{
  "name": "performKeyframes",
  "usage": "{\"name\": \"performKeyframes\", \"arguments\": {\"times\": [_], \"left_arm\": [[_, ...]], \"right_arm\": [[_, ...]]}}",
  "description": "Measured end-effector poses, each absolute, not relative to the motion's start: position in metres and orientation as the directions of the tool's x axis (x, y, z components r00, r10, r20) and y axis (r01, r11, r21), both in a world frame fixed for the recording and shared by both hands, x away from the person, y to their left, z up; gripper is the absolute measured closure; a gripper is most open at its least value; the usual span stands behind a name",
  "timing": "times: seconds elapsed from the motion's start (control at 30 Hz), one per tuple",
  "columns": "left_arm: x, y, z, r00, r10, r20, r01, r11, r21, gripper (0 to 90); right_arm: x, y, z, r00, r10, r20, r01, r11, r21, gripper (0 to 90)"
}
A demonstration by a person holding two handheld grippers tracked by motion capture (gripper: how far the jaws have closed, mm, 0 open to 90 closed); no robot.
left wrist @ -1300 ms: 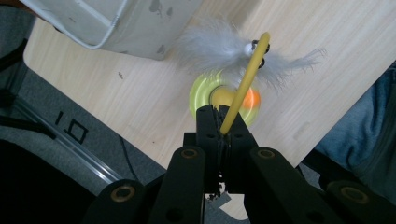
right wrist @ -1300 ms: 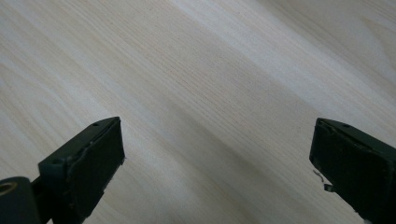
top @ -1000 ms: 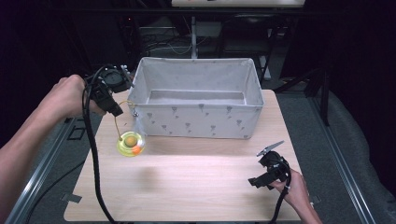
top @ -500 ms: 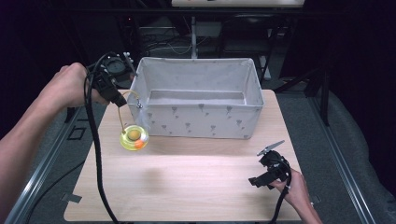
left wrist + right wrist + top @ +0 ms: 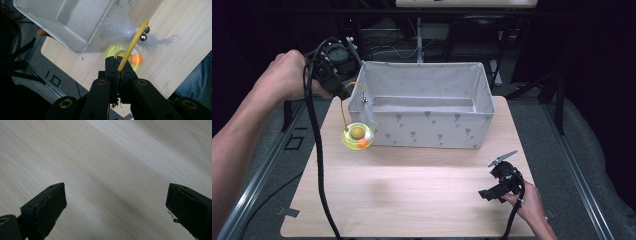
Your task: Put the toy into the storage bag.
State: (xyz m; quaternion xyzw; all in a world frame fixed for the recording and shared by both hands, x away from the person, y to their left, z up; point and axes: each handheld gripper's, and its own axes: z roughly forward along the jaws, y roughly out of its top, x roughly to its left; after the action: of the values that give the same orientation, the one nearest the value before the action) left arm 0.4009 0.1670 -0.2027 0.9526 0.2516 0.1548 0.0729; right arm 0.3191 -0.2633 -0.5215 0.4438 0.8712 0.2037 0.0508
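Pale wooden table (image 5: 412, 195): my left gripper (image 5: 119, 65) pinches a light, springy yellow-stemmed feather-and-bell toy (image 5: 131, 45) beside the grey fabric bin (image 5: 422, 117). My right gripper (image 5: 115, 212) rests spread near the table's right edge.

Light wooden table (image 5: 412, 200) standing on grey floor (image 5: 577, 165); dark metal rails (image 5: 252, 185) running along both sides; black surroundings swallowing the far wall; metal stand legs and cables (image 5: 417, 35) crowding behind the table; light falling evenly across the tabletop from above.

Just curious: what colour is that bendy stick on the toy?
Yellow; the stick shows best in the left gripper view.
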Motion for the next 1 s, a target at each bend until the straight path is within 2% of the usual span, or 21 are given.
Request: {"name": "performKeyframes", "arguments": {"times": [0.5, 1.0], "left_arm": [[0.411, 0.157, -0.165, 0.797, 0.517, 0.312, 0.458, -0.854, 0.245, 88.3], [0.438, 0.139, -0.136, 0.770, 0.538, 0.344, 0.463, -0.841, 0.279, 88.3]], "right_arm": [[0.319, -0.263, -0.521, -0.599, 0.795, 0.095, 0.751, 0.518, 0.409, 2.8], [0.320, -0.265, -0.523, -0.596, 0.796, 0.103, 0.757, 0.514, 0.403, 3.0]]}}
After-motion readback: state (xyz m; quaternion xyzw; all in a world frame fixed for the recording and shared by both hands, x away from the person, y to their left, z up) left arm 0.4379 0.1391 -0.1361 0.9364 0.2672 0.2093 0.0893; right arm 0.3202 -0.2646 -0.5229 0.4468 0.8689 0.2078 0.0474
